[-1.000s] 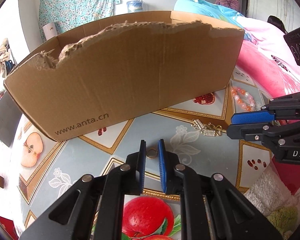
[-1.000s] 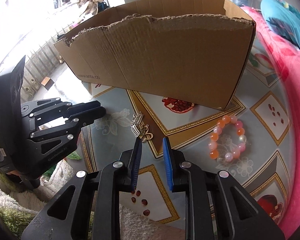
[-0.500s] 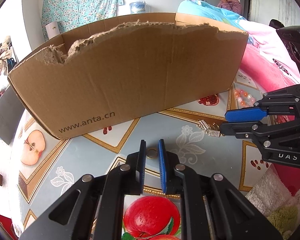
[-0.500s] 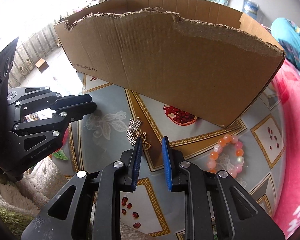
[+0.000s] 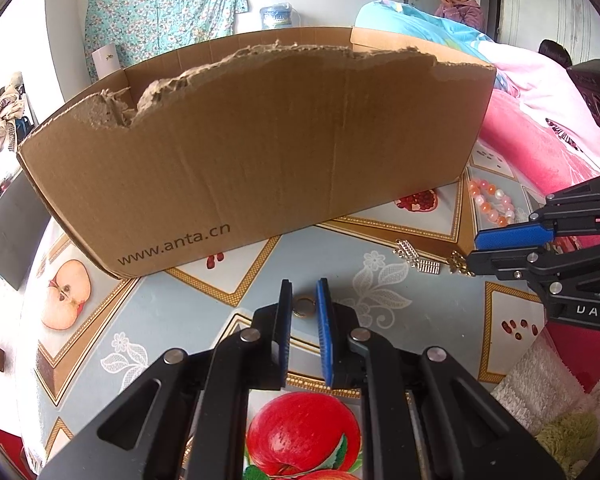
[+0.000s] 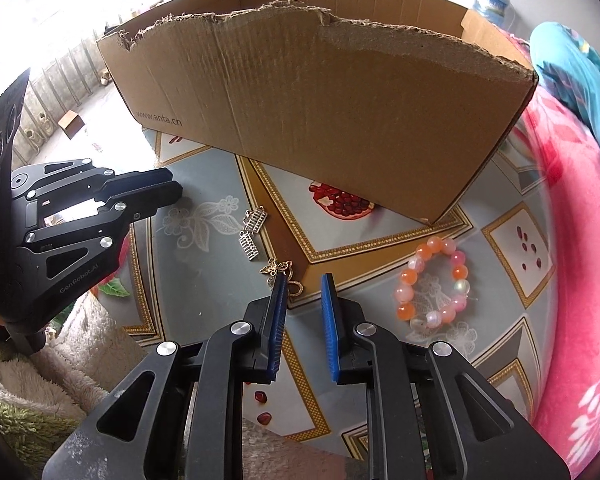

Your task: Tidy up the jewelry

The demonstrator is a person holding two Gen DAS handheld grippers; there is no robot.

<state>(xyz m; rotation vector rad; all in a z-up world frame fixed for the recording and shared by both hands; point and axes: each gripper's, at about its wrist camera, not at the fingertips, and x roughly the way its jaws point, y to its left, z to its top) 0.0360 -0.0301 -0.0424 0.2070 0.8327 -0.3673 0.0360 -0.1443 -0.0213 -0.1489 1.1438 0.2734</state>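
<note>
My left tool [image 5: 304, 306] pinches the small, stiff, slippery ring [image 5: 303, 306] by its edges; my right tool [image 6: 304, 286] is closing, empty, on the delicate butterfly charm [image 6: 277, 267].

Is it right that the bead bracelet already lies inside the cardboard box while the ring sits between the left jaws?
Not quite. The bead bracelet lies on the patterned tablecloth outside the cardboard box, as the right wrist view shows. The ring does sit between the left jaws.
</note>
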